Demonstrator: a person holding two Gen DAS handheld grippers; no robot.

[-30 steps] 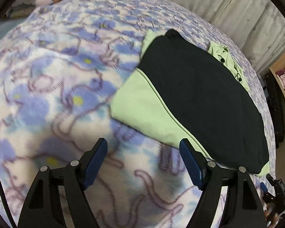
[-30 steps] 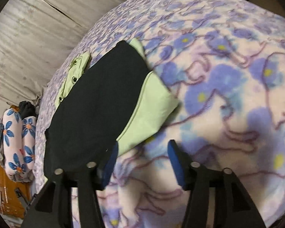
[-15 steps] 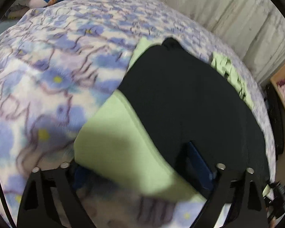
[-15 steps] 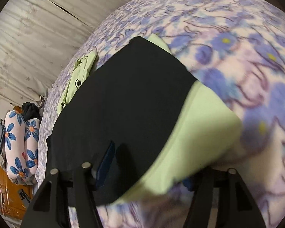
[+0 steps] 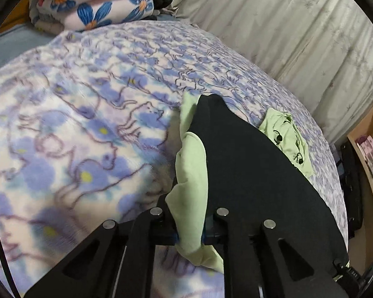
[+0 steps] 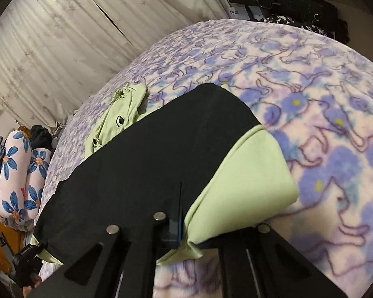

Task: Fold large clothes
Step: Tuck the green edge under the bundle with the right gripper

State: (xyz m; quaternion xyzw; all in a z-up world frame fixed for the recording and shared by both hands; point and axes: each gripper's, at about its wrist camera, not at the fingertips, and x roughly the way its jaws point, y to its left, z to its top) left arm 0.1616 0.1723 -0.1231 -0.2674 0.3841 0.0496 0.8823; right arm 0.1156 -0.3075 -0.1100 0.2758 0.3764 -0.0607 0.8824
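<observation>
Both claws were clamped on the near hem of the black/green garment (image 5: pixel 248 173), which lay on the floral bed (image 5: pixel 74 136) w/ its far end flat. Left claw (image 5: pixel 190 231) was closing on bunched green fabric; right claw (image 6: pixel 184 226) was pinching the edge where black meets green. Imo best move: lift both corners evenly, keep the hem taut, carry it over toward the hood (image 6: pixel 116 121). Plenty of bare blanket at left of the left view; curtain (image 5: pixel 286 37) and pillows (image 5: pixel 94 2) well apart.
</observation>
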